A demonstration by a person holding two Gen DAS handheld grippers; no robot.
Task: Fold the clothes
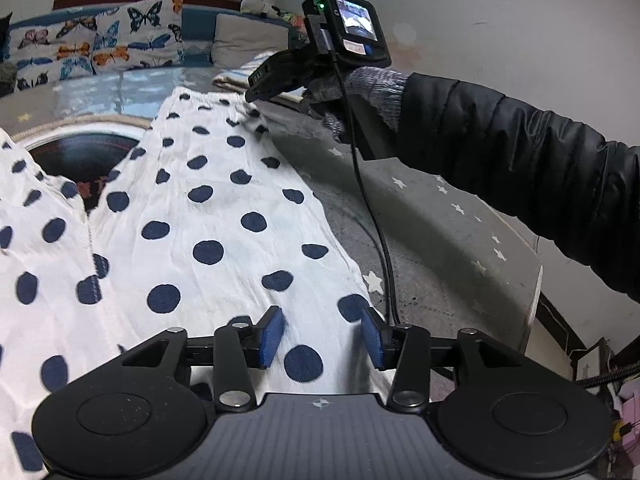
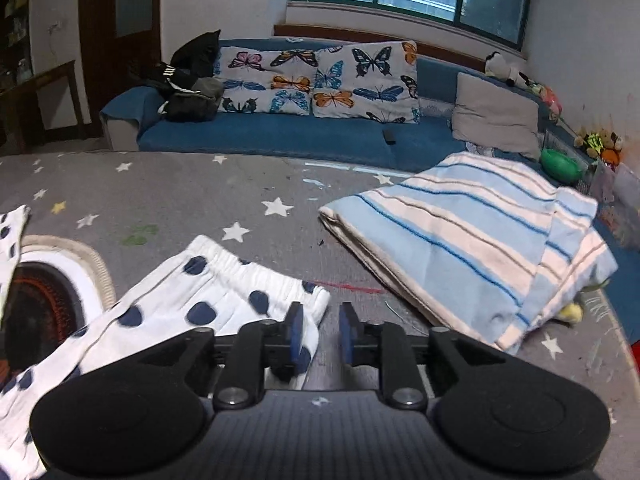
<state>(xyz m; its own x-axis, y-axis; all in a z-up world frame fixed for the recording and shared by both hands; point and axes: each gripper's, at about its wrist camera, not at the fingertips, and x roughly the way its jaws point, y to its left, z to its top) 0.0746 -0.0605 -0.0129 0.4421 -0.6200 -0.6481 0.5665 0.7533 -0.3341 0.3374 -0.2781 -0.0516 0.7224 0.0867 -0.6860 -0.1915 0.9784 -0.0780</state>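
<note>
Across the grey star-print bench (image 2: pixel 168 188), your white navy-dotted cotton trousers (image 1: pixel 208 208) run lengthwise from left gripper (image 1: pixel 322 338), half-open over the hem, to right gripper (image 2: pixel 320 332), narrow, empty, beside the waistband corner.

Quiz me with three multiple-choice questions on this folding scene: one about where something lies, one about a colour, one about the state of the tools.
1. Where does the striped folded blanket lie?
A. on the grey star-print mat
B. on the blue sofa
C. on the windowsill

2. What colour are the dots on the white polka-dot garment?
A. red
B. dark blue
C. green

3. How do the left gripper and right gripper stand?
A. both clamp the cloth
B. only the right clamps the blanket
C. both open, pads apart

Answers: 1 A, the blanket rests on the mat in front of the sofa. 2 B, every dot looks navy. 3 C, a gap shows between each pair of blue pads, nothing pinched.
</note>
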